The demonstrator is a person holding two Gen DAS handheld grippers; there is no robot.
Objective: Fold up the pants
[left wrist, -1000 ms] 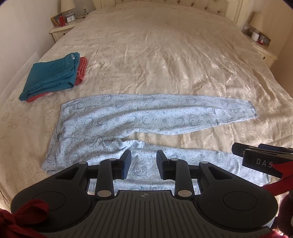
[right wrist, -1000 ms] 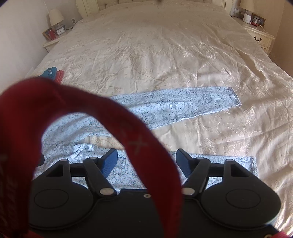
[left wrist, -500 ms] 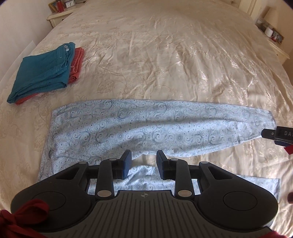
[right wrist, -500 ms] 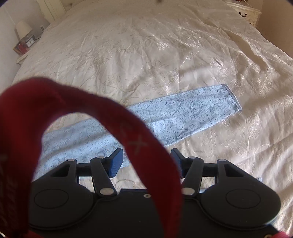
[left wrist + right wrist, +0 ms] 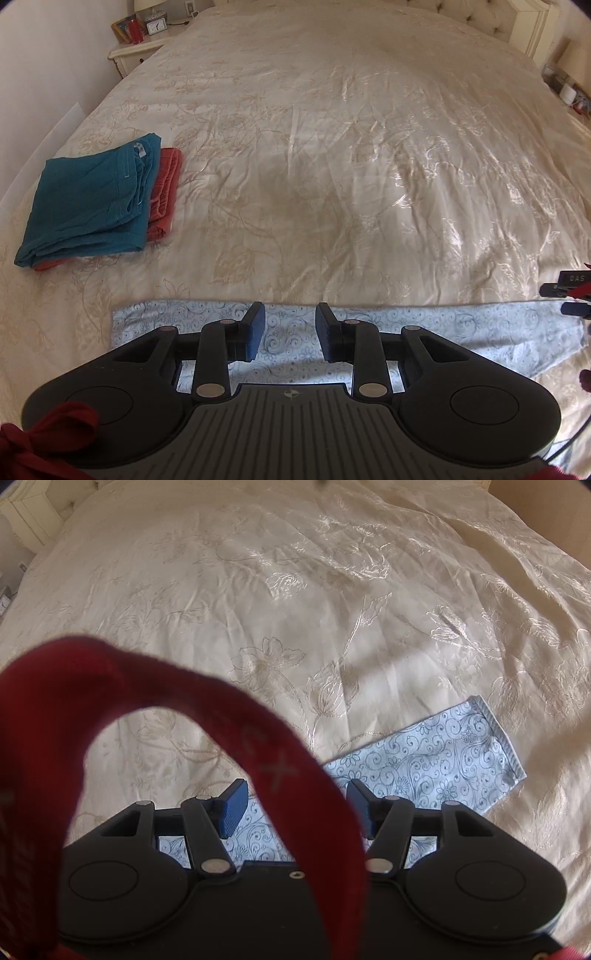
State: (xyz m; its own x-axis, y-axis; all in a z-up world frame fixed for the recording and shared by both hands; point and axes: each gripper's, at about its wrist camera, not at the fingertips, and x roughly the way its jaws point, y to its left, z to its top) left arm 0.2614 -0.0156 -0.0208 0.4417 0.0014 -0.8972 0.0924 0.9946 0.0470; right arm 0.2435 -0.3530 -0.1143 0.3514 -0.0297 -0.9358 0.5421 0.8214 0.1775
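So the light blue swirl-patterned cotton pants [image 5: 424,325] are lying flat across the near edge of the cream satin bedspread [image 5: 332,147]. The left gripper [image 5: 290,330] hangs right over them, jaws partly apart with just fabric showing in the gap, not pinching anything. The right gripper [image 5: 295,805] is over the leg end near the hem; its jaws have just been opening, wide apart, with nothing clamped. A red strap [image 5: 184,709] blocks part of that view. Folded teal pants [image 5: 88,203] on a red garment [image 5: 164,188] sit off left.
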